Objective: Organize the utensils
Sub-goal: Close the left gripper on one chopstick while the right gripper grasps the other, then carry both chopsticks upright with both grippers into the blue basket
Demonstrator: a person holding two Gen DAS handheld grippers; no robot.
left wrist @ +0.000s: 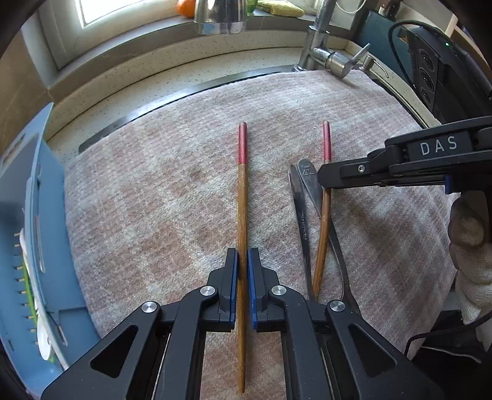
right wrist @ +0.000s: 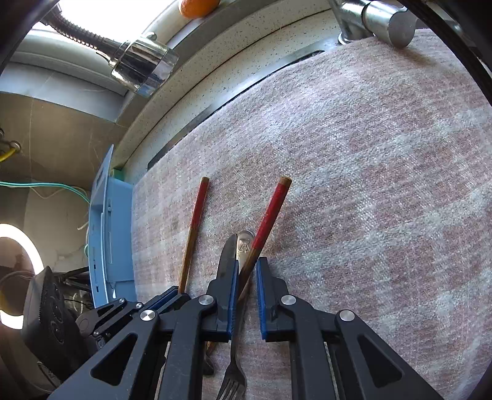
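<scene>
Two wooden chopsticks with red tops lie on a pink checked cloth [left wrist: 153,190]. My left gripper [left wrist: 243,261] straddles the first chopstick [left wrist: 242,197]; its blue pads [left wrist: 235,277] stand a narrow gap apart on either side, so it is open. The second chopstick [left wrist: 323,215] lies across a metal knife [left wrist: 299,209] and a fork handle [left wrist: 310,181]. My right gripper [right wrist: 247,270] is open around this second chopstick [right wrist: 267,215], with the knife [right wrist: 226,255] and fork [right wrist: 233,378] under it. The first chopstick [right wrist: 193,230] lies to its left, with the left gripper [right wrist: 166,300] on it.
A blue utensil organizer [left wrist: 33,246] stands at the cloth's left edge, also in the right wrist view [right wrist: 110,240]. A chrome faucet [left wrist: 329,52] and spray head [right wrist: 141,66] rise behind the cloth. A black power strip [left wrist: 430,74] sits far right. An orange [right wrist: 198,6] is on the windowsill.
</scene>
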